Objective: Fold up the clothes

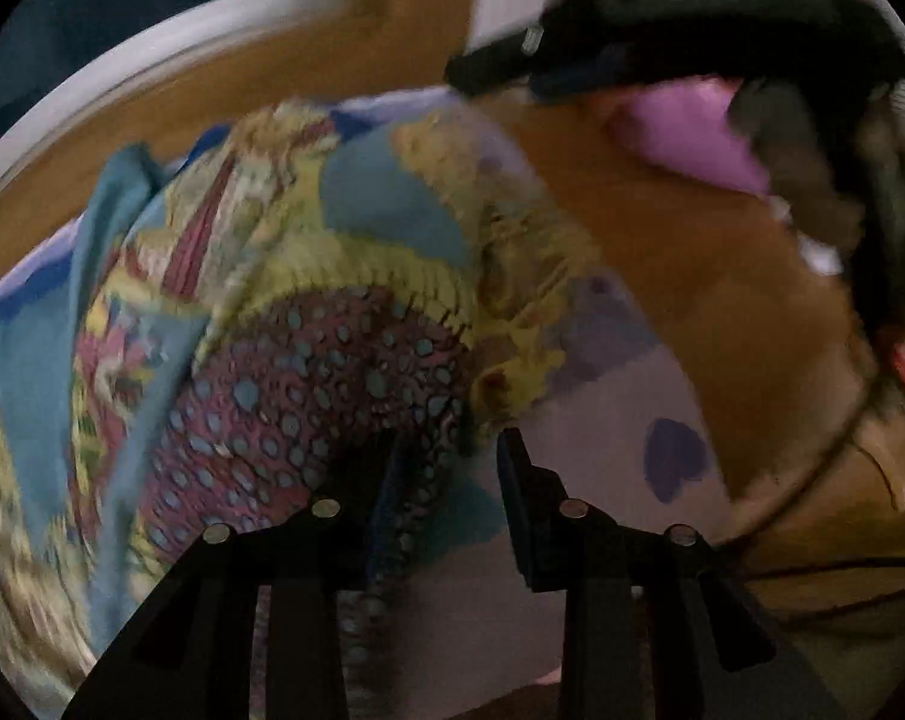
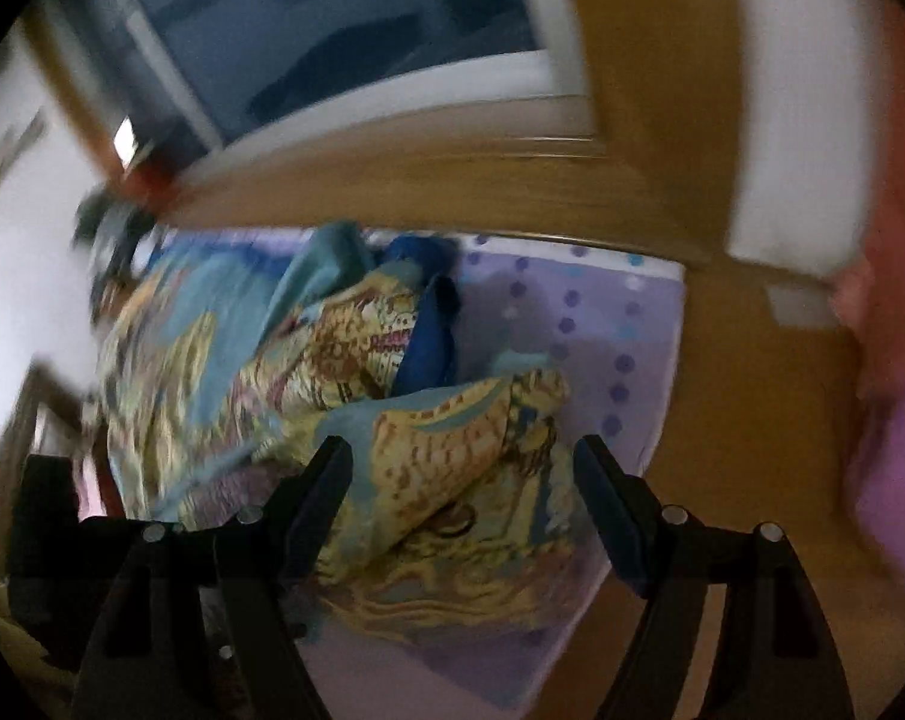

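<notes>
A patterned garment (image 2: 308, 384), printed in blue, yellow and maroon, is seen bunched in loose ridges on a lilac dotted sheet (image 2: 620, 324) that is spread over a wooden floor (image 2: 752, 396). A darker blue piece (image 2: 428, 312) is tucked into its far side; whether that is a lining or a second item cannot be told. No clean folded edge is shown, and both views are smeared by motion.

Several slips can be judged likely from here. Because the cloth is heaped in layers, more than one layer could be caught in a single pinch, so that a lump would be dragged instead of an edge. Because the sheet lies directly under the garment, it could be nipped together with the cloth and pulled up. With the blur, a hem could easily be misjudged and the pinch closed on air.

The left tool (image 1: 446, 450) is held low over the near part of the garment, pointed away and slightly down. Its fingers are apart, with a fold of maroon-spotted cloth lying against the inner face of the left finger; nothing is clamped. The right tool (image 2: 464, 456) is held higher and tilted downward over the near right corner of the heap, its jaws set wide apart with the yellow print seen between them and nothing gripped. A purple sleeve (image 1: 692, 132) is glimpsed at the far right of the left view.
</notes>
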### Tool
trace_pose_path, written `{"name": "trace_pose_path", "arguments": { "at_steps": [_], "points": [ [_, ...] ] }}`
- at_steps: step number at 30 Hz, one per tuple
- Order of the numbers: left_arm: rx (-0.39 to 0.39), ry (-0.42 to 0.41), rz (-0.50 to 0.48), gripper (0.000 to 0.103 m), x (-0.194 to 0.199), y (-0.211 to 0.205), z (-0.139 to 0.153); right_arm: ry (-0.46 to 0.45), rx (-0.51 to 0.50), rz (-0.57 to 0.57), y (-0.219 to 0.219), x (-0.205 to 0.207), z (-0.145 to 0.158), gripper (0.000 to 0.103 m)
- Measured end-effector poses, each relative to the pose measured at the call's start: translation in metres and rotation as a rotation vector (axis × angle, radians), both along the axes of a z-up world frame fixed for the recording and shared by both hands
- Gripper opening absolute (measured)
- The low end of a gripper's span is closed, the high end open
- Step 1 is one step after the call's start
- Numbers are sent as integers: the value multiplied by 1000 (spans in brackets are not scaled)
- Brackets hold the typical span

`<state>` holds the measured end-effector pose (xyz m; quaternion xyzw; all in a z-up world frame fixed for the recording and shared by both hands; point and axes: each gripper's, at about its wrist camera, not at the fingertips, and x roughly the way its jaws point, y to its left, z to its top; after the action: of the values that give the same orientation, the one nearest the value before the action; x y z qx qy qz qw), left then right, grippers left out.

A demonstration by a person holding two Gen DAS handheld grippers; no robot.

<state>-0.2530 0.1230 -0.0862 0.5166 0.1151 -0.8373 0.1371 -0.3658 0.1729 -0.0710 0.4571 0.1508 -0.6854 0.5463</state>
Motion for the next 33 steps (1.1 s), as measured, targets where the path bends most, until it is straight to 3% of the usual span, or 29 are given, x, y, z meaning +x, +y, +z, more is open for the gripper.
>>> {"name": "trace_pose_path", "arguments": {
  "at_steps": [5, 8, 12, 13, 14, 15, 16, 18, 19, 22, 24, 30, 33],
  "points": [
    [-111, -37, 141, 32, -10, 5, -14, 4, 32, 199, -48, -14, -4, 76],
    [-144, -27, 203, 36, -15, 2, -18, -19, 79, 234, -78, -23, -22, 76],
    [-156, 7, 269, 38, -15, -4, -19, -134, 150, 240, -108, -36, -58, 75],
    [-150, 19, 281, 35, -13, -6, -18, -141, 157, 246, -111, -36, -62, 71],
    [-134, 39, 288, 23, -7, -6, -11, -148, 163, 255, -114, -35, -66, 67],
    [-118, 59, 294, 16, -1, -6, -4, -158, 168, 269, -117, -34, -70, 54],
    [-102, 79, 300, 6, 5, -6, 2, -166, 168, 285, -118, -32, -72, 33],
    [-70, 119, 312, 5, 18, -7, 16, -173, 154, 315, -117, -27, -70, 4],
    [-54, 139, 318, 4, 24, -7, 23, -157, 138, 323, -115, -24, -67, 4],
    [-6, 206, 337, 4, 45, -6, 46, -21, 38, 312, -98, -21, -28, 3],
    [26, 280, 349, 4, 69, 2, 77, 56, -26, 290, -80, -25, 7, 2],
    [110, 351, 361, 4, 93, 22, 99, 340, -187, 163, -16, -48, 116, 1],
    [152, 386, 367, 4, 105, 33, 110, 379, -164, 192, 6, -52, 129, 1]
  ]
}}
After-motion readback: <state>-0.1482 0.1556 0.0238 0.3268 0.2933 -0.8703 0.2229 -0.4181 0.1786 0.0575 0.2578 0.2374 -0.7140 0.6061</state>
